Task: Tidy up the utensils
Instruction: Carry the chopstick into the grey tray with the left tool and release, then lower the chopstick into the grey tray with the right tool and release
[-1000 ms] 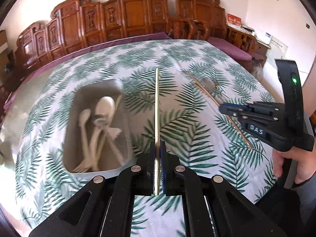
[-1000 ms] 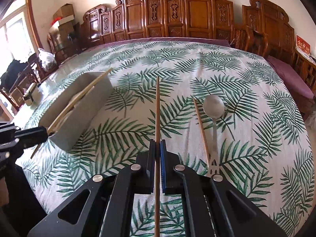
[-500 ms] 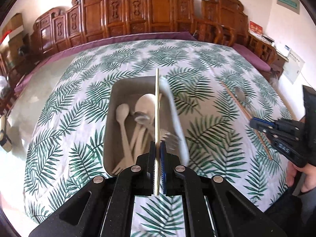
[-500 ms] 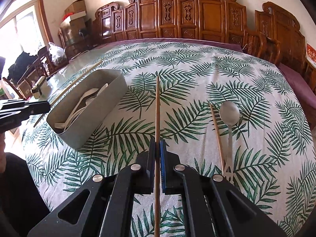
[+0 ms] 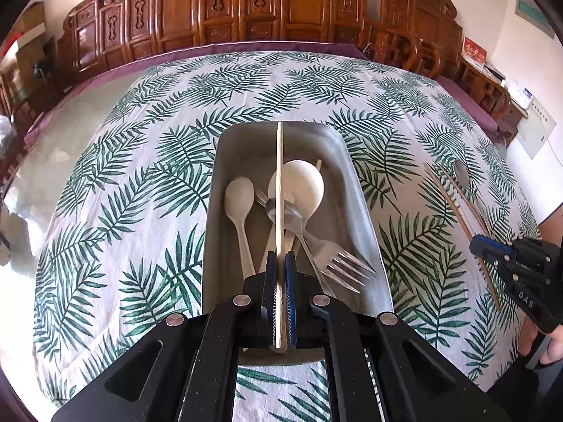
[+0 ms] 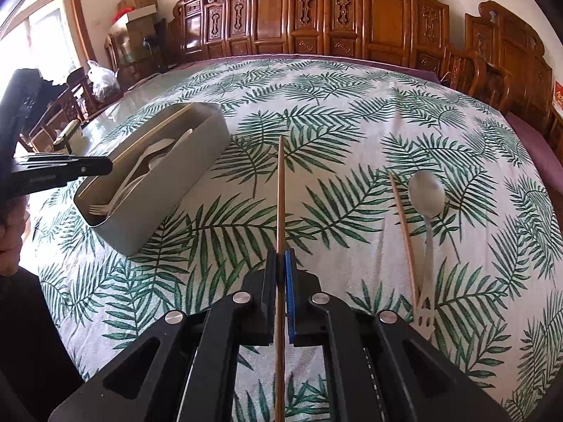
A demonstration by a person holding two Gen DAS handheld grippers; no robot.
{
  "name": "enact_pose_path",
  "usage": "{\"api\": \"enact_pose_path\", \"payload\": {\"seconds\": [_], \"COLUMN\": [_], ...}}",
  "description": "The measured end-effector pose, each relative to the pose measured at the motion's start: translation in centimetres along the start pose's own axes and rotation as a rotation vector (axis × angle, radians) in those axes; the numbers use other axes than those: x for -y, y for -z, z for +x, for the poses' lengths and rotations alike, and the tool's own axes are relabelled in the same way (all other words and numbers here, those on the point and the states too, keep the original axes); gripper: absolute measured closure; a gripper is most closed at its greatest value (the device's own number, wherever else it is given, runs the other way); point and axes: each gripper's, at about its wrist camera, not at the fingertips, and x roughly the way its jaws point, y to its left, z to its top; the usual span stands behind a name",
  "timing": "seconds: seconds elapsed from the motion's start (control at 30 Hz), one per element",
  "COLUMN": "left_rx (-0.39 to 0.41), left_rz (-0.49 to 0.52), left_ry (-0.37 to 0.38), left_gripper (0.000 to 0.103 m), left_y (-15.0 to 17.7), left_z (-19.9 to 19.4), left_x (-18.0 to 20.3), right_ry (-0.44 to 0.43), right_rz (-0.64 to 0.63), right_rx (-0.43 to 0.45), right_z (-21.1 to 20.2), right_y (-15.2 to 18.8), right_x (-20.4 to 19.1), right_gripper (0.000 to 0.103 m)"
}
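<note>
Utensils are lying partly in the grey bin (image 5: 355, 190) and partly on the cloth, and two are being carried. The left gripper (image 5: 280, 263) is pinching a pale chopstick (image 5: 279, 176) between its closed jaws, the stick running forward over the bin's open top, above a big white spoon (image 5: 304, 186), a smaller white spoon (image 5: 239, 200), a metal fork (image 5: 337, 263) and a metal spoon bowl. Whether its tip is touching anything in the bin I cannot tell. The right gripper (image 6: 280, 263) is likewise clamping a brown chopstick (image 6: 280, 193), which is sticking out ahead over the leaf-print tablecloth (image 6: 316, 105) and passing back between the fingers toward the camera. Just to its right, a second brown chopstick (image 6: 403, 225) and a metal spoon (image 6: 426, 197) are lying side by side on the cloth. The bin is sitting well to the left in the right wrist view, with the left gripper reaching over its near end. Carved wooden chairs (image 5: 225, 10) are standing along the far edge of the table.
</note>
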Motion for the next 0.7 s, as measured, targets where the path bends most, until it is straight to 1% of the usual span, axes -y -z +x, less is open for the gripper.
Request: {"api": "enact_pose_path", "payload": {"seconds": [0.2, 0.33, 0.4, 0.53, 0.57, 0.6, 0.63, 0.7], "left_rx": [0.025, 0.056, 0.074, 0.115, 0.123, 0.130, 0.139, 0.148], "left_rz": [-0.015, -0.017, -0.020, -0.023, -0.026, -0.029, -0.032, -0.035], "left_ry": [0.006, 0.000, 0.000, -0.018, -0.021, -0.020, -0.017, -0.023], "left_gripper": [0.098, 0.095, 0.084, 0.072, 0.064, 0.060, 0.058, 0.042], "left_y": [0.2, 0.2, 0.2, 0.1, 0.0, 0.0, 0.0, -0.1], "left_z": [-0.1, -0.7, -1.1, -2.1, -2.3, -2.5, -2.7, -2.9], "left_x": [-0.6, -1.0, -1.4, -2.2, -2.4, -2.6, -2.8, -3.2], "right_ry": [-0.020, -0.047, -0.064, -0.084, -0.089, -0.096, -0.101, -0.115], "right_rz": [0.011, 0.023, 0.014, -0.025, -0.037, -0.051, -0.057, -0.070], "right_rx": [-0.018, -0.008, 0.003, 0.023, 0.027, 0.032, 0.034, 0.038], "right_z": [0.3, -0.3, -0.8, -1.5, -1.6, -1.7, -1.7, -1.6], "right_y": [0.2, -0.3, -0.8, -2.2, -2.6, -3.0, -3.3, -4.1], "right_x": [-0.4, -0.9, -1.6, -3.6, -4.2, -4.9, -5.3, -6.3], "right_gripper": [0.097, 0.097, 0.097, 0.097, 0.097, 0.097, 0.097, 0.097]}}
